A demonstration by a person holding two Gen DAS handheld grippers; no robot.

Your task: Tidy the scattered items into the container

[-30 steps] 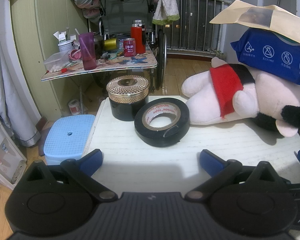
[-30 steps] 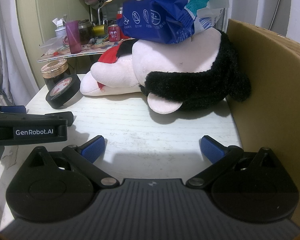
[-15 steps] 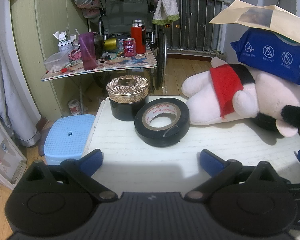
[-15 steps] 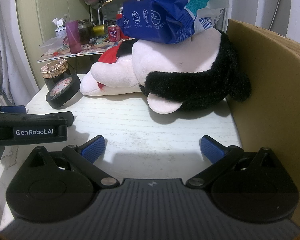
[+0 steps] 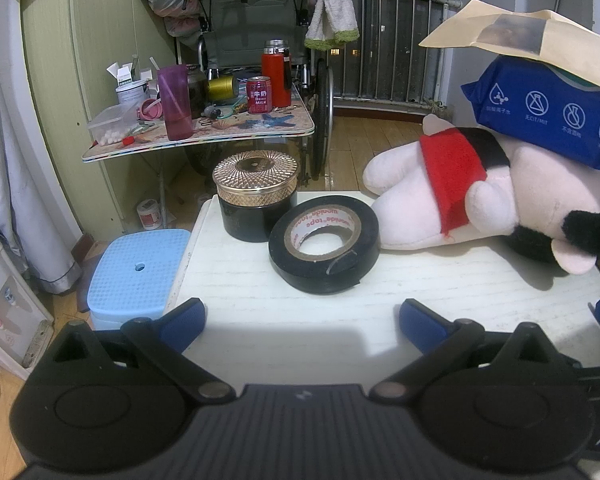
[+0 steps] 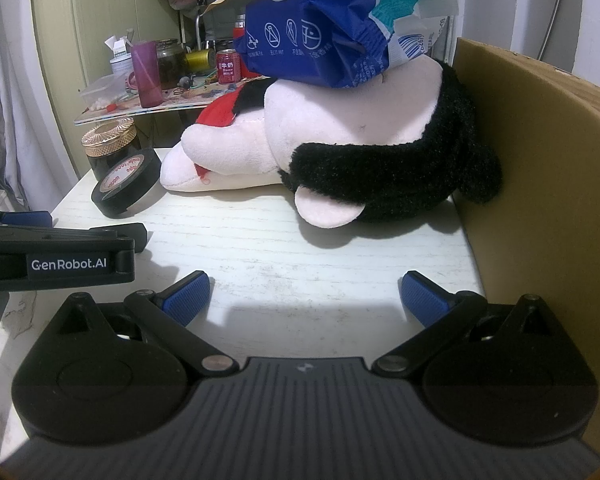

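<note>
A black tape roll [image 5: 324, 244] lies on the white table [image 5: 300, 332], also in the right wrist view [image 6: 126, 184]. Behind it stands a black jar with a gold lid [image 5: 256, 196], also in the right wrist view [image 6: 110, 148]. A pink and black plush toy [image 5: 480, 196] lies on its side, also in the right wrist view [image 6: 340, 148], with a blue wipes pack [image 5: 548, 116] and a brown envelope [image 5: 520, 40] on top. A cardboard box [image 6: 540, 200] stands at the right. My left gripper [image 5: 300, 320] is open and empty, short of the tape. My right gripper [image 6: 306, 296] is open and empty, short of the plush.
The left gripper's body [image 6: 60, 256] shows at the left of the right wrist view. A blue plastic stool [image 5: 136, 272] stands beside the table's left edge. A cluttered folding table [image 5: 204, 136] and a wheelchair [image 5: 260, 32] stand behind.
</note>
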